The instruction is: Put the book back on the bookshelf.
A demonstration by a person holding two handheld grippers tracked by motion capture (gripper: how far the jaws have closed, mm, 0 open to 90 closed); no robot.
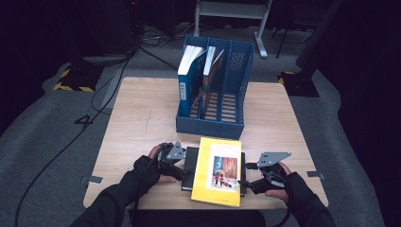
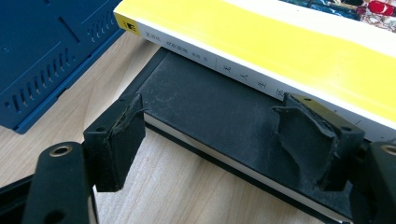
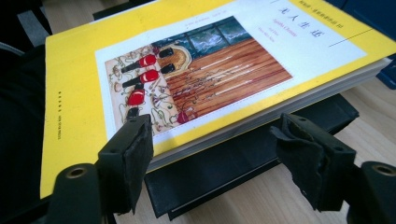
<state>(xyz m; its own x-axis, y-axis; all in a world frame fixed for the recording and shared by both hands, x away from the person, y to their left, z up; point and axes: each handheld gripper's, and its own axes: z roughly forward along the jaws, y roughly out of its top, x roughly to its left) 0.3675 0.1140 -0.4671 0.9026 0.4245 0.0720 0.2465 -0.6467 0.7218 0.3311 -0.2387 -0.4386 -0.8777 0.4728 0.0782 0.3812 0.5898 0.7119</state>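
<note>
High view: a wooden table is being looked down on, w/ a blue file rack standing at its far middle; two books are being held upright in the rack's left compartments, a blue-spined book in the leftmost and a red-covered book in the next, right compartment w/ nothing seen in it. Near the front edge a yellow book is lying flat on top of a black book, the black one sticking out at the left & a little at the right. The left gripper is being held by the gloved left hand just beside the black book's left edge; the right gripper is being held by the right hand at the stack's right edge. Left gripper view: the jaws are standing wide apart, nothing between the pads; the black book is lying just ahead, partly between the jaw tips, w/ the yellow book on top & the rack at upper left. Right gripper view: jaws also spread wide, gripping nothing; the yellow book is showing its illustrated cover, overhanging the black book beneath, both just ahead of the pads, the left pad overlapping the yellow cover's near edge — contact can't be told.
</note>
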